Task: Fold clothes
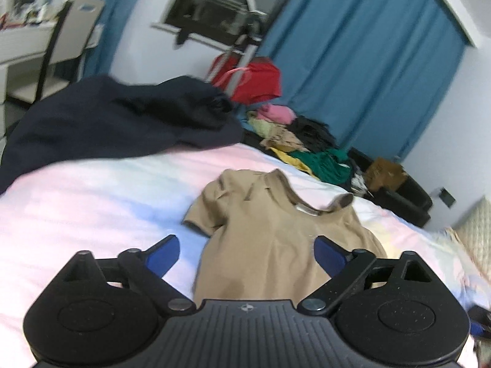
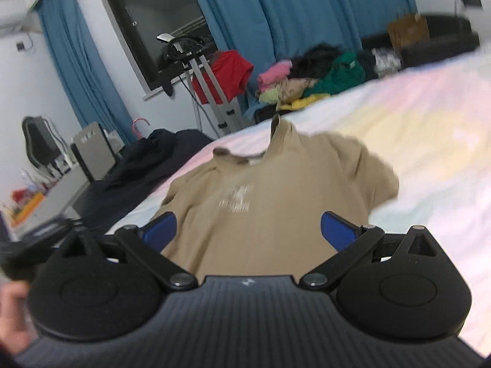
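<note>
A tan shirt (image 1: 276, 233) lies spread on the bed (image 1: 92, 202), collar toward 12 o'clock and body running down to 6 o'clock in the left wrist view. The left gripper (image 1: 247, 253) hangs over the lower half of the shirt with its blue-padded fingers (image 1: 162, 257) spread wide, holding nothing; the left finger is over bare sheet at 9 o'clock of the shirt, the right finger over the cloth.

In the right wrist view the same shirt (image 2: 264, 196) fills the middle, a faint pale print on its chest (too blurred to read) and one short sleeve flopped out toward 3 o'clock. The right gripper (image 2: 248, 230) is also wide open and grips nothing, both fingers (image 2: 337, 230) poised above the shirt's body; whether they touch the cloth cannot be told.

A dark blue garment (image 1: 116, 122) is heaped at 10 o'clock on the bed. Beyond the far edge, at 1 o'clock, sits a pile of clothes (image 1: 300, 141) in pink, green, yellow and black, with a red garment (image 1: 260, 79) draped on a stand beside blue curtains (image 1: 368, 61)
</note>
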A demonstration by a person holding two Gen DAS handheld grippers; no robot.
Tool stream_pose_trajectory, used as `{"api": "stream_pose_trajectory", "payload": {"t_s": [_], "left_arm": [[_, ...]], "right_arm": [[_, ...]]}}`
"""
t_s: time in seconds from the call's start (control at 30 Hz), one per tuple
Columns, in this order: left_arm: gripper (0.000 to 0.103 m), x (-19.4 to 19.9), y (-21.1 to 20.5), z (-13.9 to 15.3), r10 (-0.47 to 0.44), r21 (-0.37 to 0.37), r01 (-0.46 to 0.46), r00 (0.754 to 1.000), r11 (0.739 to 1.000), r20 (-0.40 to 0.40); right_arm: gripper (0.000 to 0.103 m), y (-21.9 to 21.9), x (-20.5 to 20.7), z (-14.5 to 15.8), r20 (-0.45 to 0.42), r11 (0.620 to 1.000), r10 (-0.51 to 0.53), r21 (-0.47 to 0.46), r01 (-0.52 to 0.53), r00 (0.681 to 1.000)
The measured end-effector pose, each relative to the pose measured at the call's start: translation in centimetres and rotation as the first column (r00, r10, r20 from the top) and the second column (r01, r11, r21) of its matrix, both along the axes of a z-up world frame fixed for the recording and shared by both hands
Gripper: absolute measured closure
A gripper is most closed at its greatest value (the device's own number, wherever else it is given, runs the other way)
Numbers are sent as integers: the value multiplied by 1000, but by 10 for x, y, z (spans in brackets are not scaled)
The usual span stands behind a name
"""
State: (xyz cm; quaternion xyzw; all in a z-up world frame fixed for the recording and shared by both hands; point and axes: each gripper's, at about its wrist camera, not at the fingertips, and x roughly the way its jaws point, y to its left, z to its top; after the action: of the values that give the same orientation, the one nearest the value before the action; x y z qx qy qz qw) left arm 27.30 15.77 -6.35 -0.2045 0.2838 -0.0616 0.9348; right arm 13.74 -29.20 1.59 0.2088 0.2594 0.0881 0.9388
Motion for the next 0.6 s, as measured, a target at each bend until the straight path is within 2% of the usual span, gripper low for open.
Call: {"api": "stream_pose_trajectory", "payload": {"t_s": [0.03, 0.1, 0.23, 0.3, 0.37, 0.43, 0.47, 0.5, 0.53, 0.6], "left_arm": [[14, 5, 4, -6, 20, -11, -21, 1000, 1000, -13], [28, 17, 12, -18, 61, -30, -62, 997, 998, -41], [39, 55, 29, -43, 126, -72, -133, 987, 988, -96], [46, 77, 28, -53, 139, -87, -149, 984, 985, -108], [54, 103, 21, -66, 141, -65, -151, 982, 986, -129], [56, 120, 15, -77, 125, -57, -136, 980, 989, -156], [61, 128, 12, -82, 110, -58, -122, 979, 991, -169], [82, 133, 10, -87, 87, -56, -98, 980, 994, -178], [92, 137, 8, -90, 77, -27, -83, 980, 996, -183], [97, 140, 9, -90, 63, 9, -62, 983, 998, -174]], "right_arm": [[1, -4, -2, -3, 11, 1000, -1, 15, 0, 1000], [1, -10, -2, -9, 30, 1000, -17, 24, 16, 999], [1, -20, 11, -35, 14, 996, -84, -6, 84, 996], [1, -26, 28, -52, -23, 996, -92, 6, 92, 995], [1, -30, 44, -66, -53, 997, -73, 34, 75, 996], [1, -31, 53, -78, -70, 996, -69, 45, 72, 995], [1, -33, 59, -83, -79, 996, -69, 50, 73, 994], [1, -36, 64, -87, -90, 995, -67, 61, 73, 994], [1, -38, 69, -92, -102, 995, -66, 73, 74, 993], [1, -43, 76, -100, -128, 992, -69, 95, 82, 989]]}}
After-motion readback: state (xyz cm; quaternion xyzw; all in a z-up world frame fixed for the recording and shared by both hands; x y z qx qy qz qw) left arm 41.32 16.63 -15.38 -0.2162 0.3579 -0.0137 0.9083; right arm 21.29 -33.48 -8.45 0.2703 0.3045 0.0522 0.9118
